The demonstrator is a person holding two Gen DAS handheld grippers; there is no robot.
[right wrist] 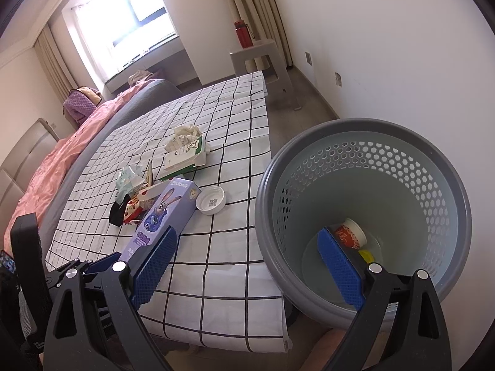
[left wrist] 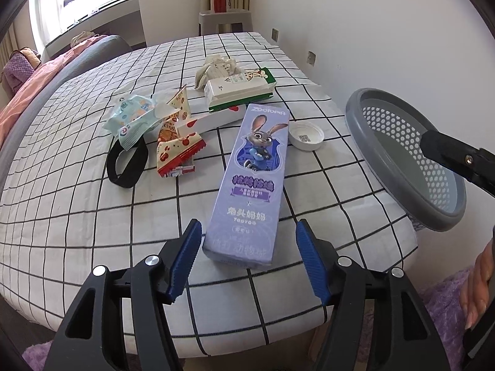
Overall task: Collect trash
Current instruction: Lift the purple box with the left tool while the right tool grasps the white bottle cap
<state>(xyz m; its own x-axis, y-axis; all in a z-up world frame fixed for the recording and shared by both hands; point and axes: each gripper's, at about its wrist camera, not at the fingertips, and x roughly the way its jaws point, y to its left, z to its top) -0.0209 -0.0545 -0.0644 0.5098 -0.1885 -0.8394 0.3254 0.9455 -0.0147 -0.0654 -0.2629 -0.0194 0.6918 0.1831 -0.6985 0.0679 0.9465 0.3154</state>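
Note:
A purple toothpaste box point(left wrist: 252, 182) lies on the checked table cloth point(left wrist: 77, 191), its near end between the fingers of my open left gripper point(left wrist: 246, 249), not gripped. Behind it lie snack wrappers point(left wrist: 173, 130), a green and white carton point(left wrist: 239, 89), crumpled paper point(left wrist: 216, 68), a white lid point(left wrist: 307, 136) and a black band point(left wrist: 126, 167). The grey perforated bin point(right wrist: 365, 213) stands beside the table at the right. My right gripper point(right wrist: 247, 259) is open and empty over the bin's near rim. A red and white cup point(right wrist: 349, 233) lies inside the bin. The box also shows in the right wrist view point(right wrist: 161, 219).
A bed with pink bedding point(right wrist: 55, 167) runs along the table's left side. A grey stool point(right wrist: 263, 58) with a red bottle point(right wrist: 243, 34) stands at the far end by the wall. A purple rug point(left wrist: 445, 306) lies on the floor below.

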